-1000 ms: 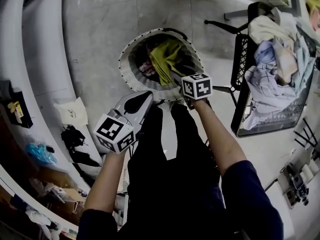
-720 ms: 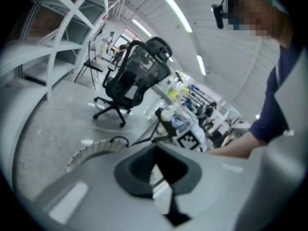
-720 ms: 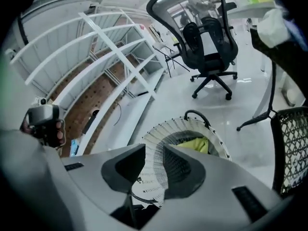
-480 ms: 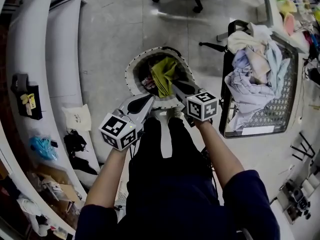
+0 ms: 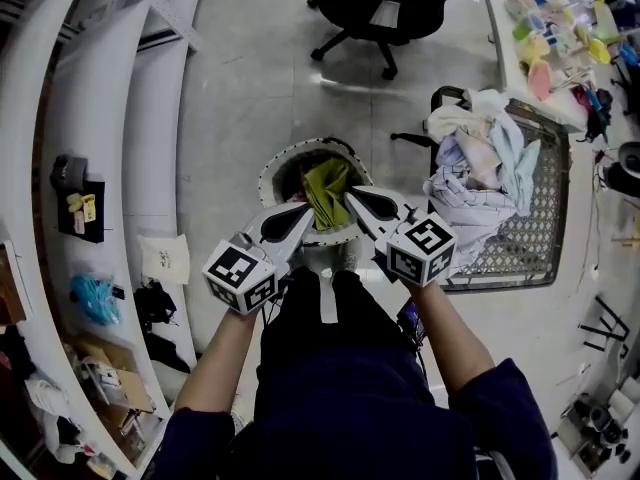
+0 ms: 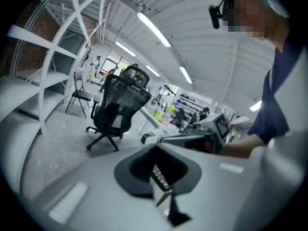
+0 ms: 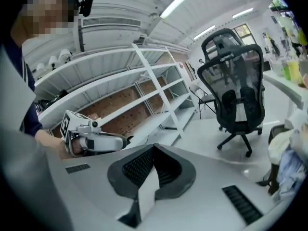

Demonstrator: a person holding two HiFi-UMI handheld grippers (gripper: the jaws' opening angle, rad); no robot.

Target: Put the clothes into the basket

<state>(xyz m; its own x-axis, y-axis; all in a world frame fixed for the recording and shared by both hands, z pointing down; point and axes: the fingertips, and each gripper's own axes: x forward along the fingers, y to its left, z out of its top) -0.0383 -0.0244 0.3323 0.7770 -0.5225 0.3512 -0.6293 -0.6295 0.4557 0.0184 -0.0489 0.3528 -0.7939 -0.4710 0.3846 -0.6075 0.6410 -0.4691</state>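
With the olive garment (image 5: 325,186) in the basket (image 5: 270,171), the right gripper (image 5: 351,195) (jaws just closed, empty) and the left gripper (image 5: 303,210), seemingly clenched too, hover clear.

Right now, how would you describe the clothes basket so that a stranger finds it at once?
Find the black office chair at the top of the head view; the basket stands on the grey floor below it. It is round, white-rimmed and holds an olive-green cloth, unlike the rectangular black wire cart of pale clothes beside it.
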